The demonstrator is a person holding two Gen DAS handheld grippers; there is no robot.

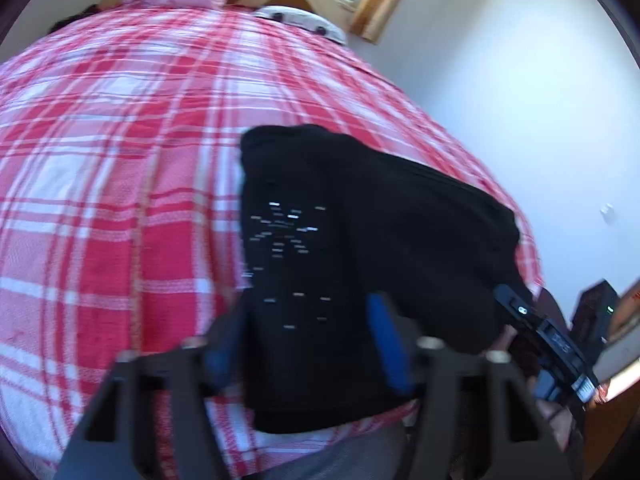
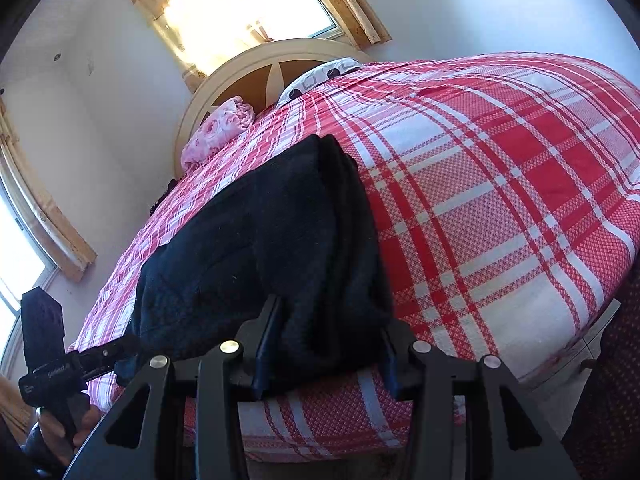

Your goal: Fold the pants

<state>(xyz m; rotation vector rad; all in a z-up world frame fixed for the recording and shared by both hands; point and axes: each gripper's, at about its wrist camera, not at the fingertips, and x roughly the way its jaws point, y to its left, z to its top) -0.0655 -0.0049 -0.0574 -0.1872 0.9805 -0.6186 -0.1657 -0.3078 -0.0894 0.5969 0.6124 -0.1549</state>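
The black pants [image 1: 340, 240] lie folded in a thick bundle on the red and white checked bedspread [image 1: 100, 200], near the bed's front edge. They also show in the right wrist view [image 2: 280, 232]. My left gripper [image 1: 308, 344] is open, its blue-padded fingers [image 1: 386, 344] spread either side of the bundle's near end. My right gripper [image 2: 328, 356] is open too, its fingers [image 2: 266, 348] straddling the other near corner of the bundle. Each gripper shows in the other's view: the right one at the far right [image 1: 552, 336], the left one at the lower left [image 2: 60, 368].
A pink pillow [image 2: 220, 128] and a white spotted pillow [image 2: 324, 74] lie at the round wooden headboard [image 2: 256, 72]. A curtained window [image 2: 248, 8] is behind it. White walls flank the bed. Dark furniture [image 1: 592, 312] stands at the far right.
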